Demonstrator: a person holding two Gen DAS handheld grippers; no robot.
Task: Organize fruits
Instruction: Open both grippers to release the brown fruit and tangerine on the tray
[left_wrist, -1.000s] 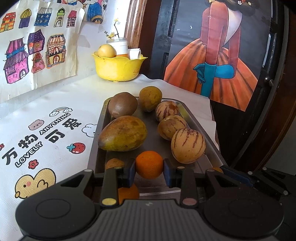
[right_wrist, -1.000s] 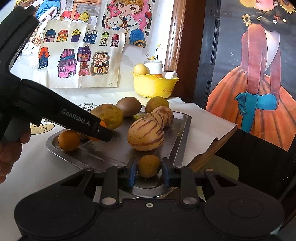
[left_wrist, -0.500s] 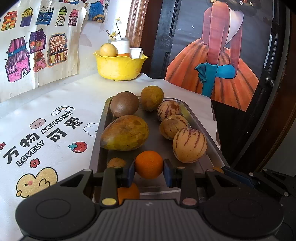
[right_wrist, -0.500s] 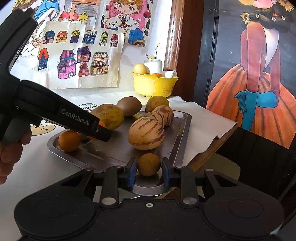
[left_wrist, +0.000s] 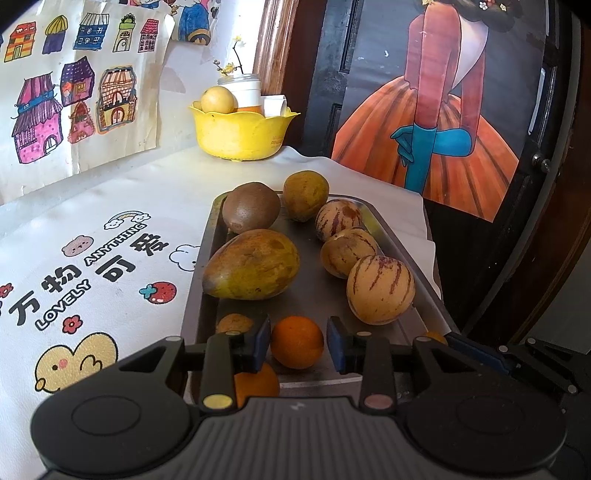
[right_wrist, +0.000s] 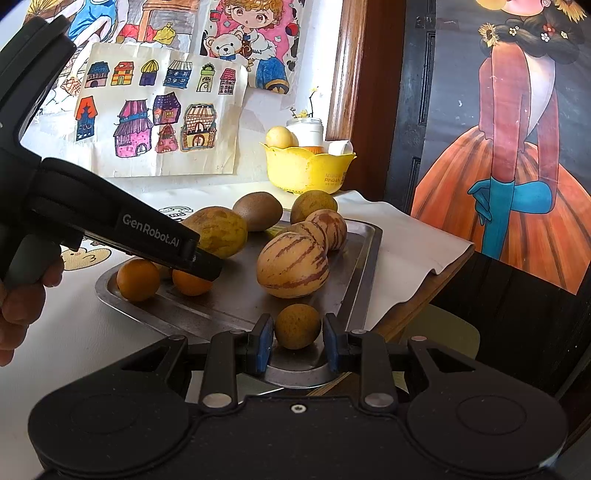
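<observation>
A metal tray (left_wrist: 317, 295) holds a mango (left_wrist: 253, 264), a kiwi-brown fruit (left_wrist: 251, 211), three striped melons (left_wrist: 380, 290) and small oranges. My left gripper (left_wrist: 297, 345) stands around an orange (left_wrist: 296, 341) on the tray; small gaps show at both pads, so it is open. A second orange (left_wrist: 255, 384) lies under its left finger. My right gripper (right_wrist: 297, 341) stands around a small brown-green fruit (right_wrist: 297, 326) at the tray's near corner (right_wrist: 295, 373), with gaps at both sides, open. The left gripper (right_wrist: 199, 264) also shows in the right wrist view, over the orange (right_wrist: 190, 282).
A yellow bowl (left_wrist: 242, 133) with a pale fruit and a white jar stands at the back of the table. A printed white tablecloth (left_wrist: 92, 258) covers the table. The table's right edge (right_wrist: 424, 295) drops off beside the tray. Drawings hang on the wall behind.
Both grippers have opened slightly: the pads that pressed the orange and the brown-green fruit now stand a little apart from them. Both fruits rest on the tray.
</observation>
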